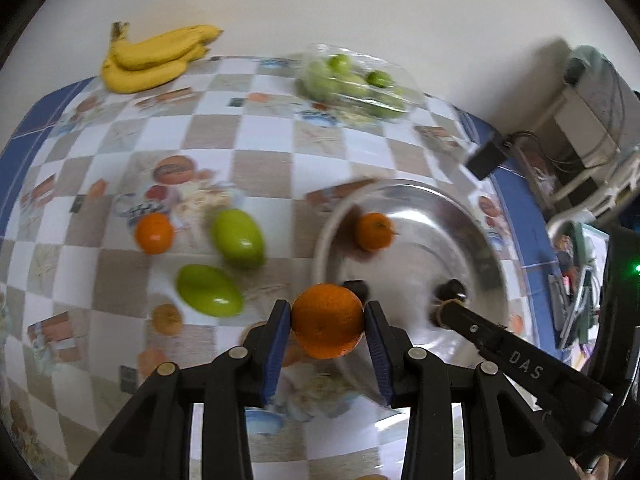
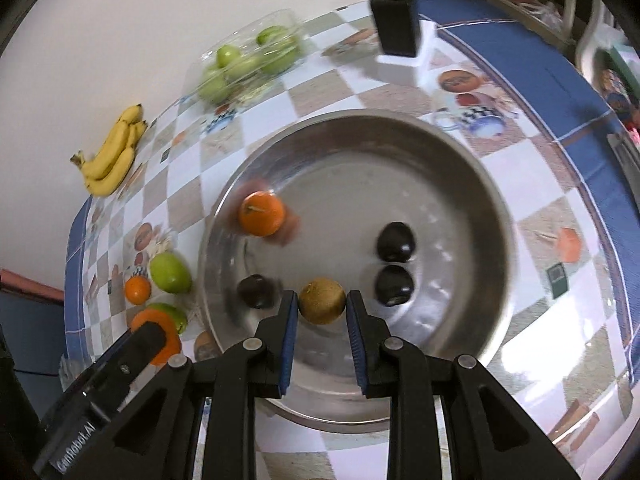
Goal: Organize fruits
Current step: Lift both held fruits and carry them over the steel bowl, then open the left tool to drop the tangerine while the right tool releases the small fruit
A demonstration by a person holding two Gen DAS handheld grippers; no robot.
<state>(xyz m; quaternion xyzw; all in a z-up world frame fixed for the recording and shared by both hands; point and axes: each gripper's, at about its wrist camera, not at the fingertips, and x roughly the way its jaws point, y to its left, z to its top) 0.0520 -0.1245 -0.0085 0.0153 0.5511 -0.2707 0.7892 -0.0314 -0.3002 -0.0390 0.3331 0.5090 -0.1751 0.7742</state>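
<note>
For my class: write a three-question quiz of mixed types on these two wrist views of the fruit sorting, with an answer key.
1. True or false: the left gripper holds an orange.
2. Multiple choice: the brown fruit between the right gripper's fingers is over A) the bananas, B) the metal bowl, C) the black adapter.
3. Fill in: the number of dark fruits lying in the bowl in the right wrist view is ___.

Key: 1 true; 2 B; 3 three, namely one, another and a third.
</note>
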